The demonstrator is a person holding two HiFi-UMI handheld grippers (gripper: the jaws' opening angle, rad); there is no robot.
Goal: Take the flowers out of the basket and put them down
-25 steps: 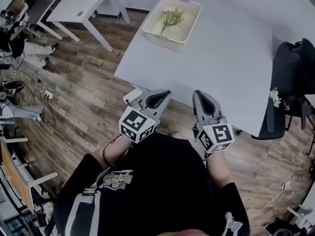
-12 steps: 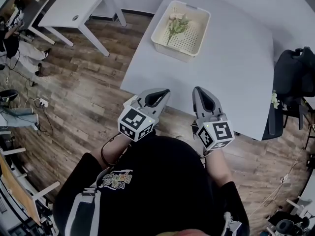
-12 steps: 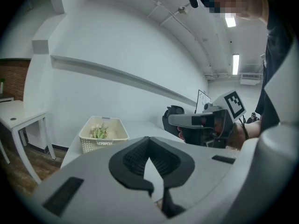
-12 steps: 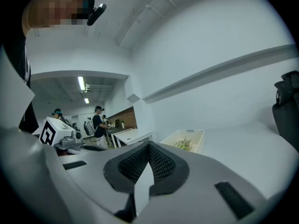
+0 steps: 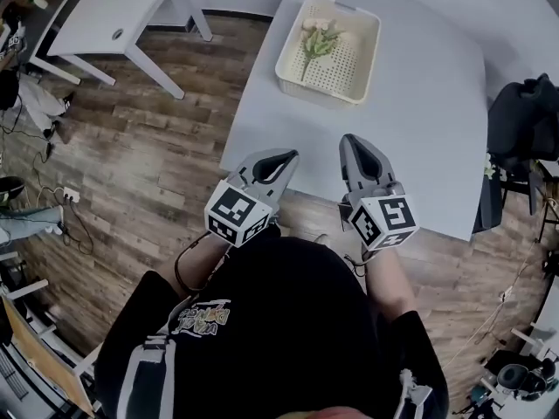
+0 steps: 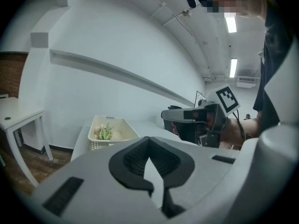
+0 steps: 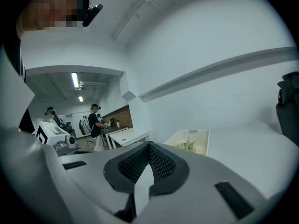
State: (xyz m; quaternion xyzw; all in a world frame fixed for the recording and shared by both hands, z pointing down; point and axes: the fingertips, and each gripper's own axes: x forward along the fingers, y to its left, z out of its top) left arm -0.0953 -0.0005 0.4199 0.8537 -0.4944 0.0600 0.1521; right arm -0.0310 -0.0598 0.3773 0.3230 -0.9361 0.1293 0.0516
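flowers [image 5: 316,42] lie in the basket [image 5: 351,52], well ahead of your left gripper [image 5: 279,158] and right gripper [image 5: 352,145], both pressed together, empty.

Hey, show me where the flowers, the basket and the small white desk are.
flowers [image 5: 316,42], head view, on the green leaves.
basket [image 5: 348,64], head view, on its bare perforated floor.
small white desk [image 5: 131,7], head view, on its top.

A grey tabletop [image 5: 419,138] stands on a wood-plank floor [image 5: 131,182], a small white desk [image 5: 122,7] to its left, a black chair [image 5: 522,120] at its right.
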